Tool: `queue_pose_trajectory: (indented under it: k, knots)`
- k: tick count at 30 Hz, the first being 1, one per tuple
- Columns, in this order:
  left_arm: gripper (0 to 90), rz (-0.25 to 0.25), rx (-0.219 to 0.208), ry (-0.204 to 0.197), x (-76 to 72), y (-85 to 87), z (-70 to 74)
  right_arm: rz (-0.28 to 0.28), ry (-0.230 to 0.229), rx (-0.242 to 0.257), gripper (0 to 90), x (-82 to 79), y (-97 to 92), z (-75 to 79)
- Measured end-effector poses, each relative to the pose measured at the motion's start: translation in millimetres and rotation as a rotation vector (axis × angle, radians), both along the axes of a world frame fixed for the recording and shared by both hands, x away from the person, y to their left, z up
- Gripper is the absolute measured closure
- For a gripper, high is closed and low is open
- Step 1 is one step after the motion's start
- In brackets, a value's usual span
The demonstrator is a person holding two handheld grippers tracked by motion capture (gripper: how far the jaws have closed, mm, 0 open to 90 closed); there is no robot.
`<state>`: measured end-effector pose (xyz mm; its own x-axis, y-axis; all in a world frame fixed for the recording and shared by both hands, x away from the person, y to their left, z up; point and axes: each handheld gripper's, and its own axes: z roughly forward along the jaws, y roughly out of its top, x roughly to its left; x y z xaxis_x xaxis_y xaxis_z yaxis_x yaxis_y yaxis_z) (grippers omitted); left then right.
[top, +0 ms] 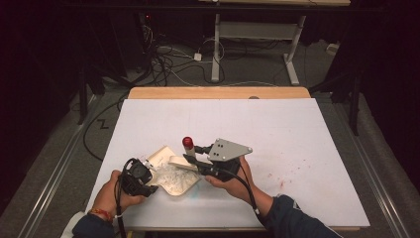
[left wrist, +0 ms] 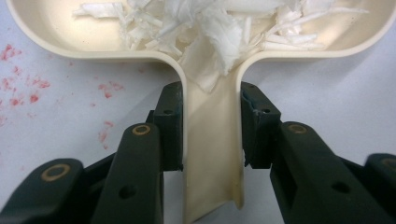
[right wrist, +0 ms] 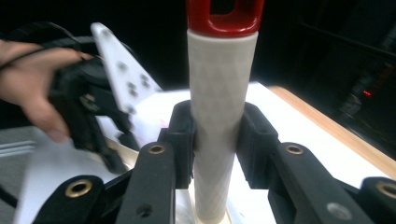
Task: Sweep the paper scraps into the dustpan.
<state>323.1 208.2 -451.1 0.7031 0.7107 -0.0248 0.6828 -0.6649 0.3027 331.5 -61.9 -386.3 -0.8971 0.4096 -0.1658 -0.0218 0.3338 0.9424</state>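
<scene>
Nearby: red stains (left wrist: pixel 23 88) on table (top: pixel 297 129), dustpan (left wrist: pixel 212 140) w/ shreds (left wrist: pixel 210 23).

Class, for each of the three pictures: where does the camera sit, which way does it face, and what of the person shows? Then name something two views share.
High view: above the person's side, facing forward and down on the table; both forearms and hands show.
Left gripper view: on the left gripper, facing the dustpan, jaws clamping its handle.
Right gripper view: on the right gripper, jaws clamping the brush handle; the other hand shows.
Shared: high and left gripper views both show the dustpan's white shreds.
</scene>
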Motion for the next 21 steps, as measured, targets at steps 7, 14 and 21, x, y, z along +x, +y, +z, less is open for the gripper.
queue_pose_trajectory:
  k: [7, 14, 21]
  knots:
    - [63.3, -0.023, 0.000, 0.004, -4.5, -1.5, 0.1, 0.005, 0.003, 0.068, 70.5, -1.3, -4.1, 9.5]
    - [63.3, -0.051, 0.010, 0.008, -8.8, -7.0, 0.7, -0.035, 0.007, 0.124, 70.5, 3.2, -24.2, 20.5]
    - [63.3, -0.052, 0.014, 0.010, -9.9, -8.8, 0.4, -0.108, 0.023, 0.146, 70.5, 11.3, -50.4, 29.6]
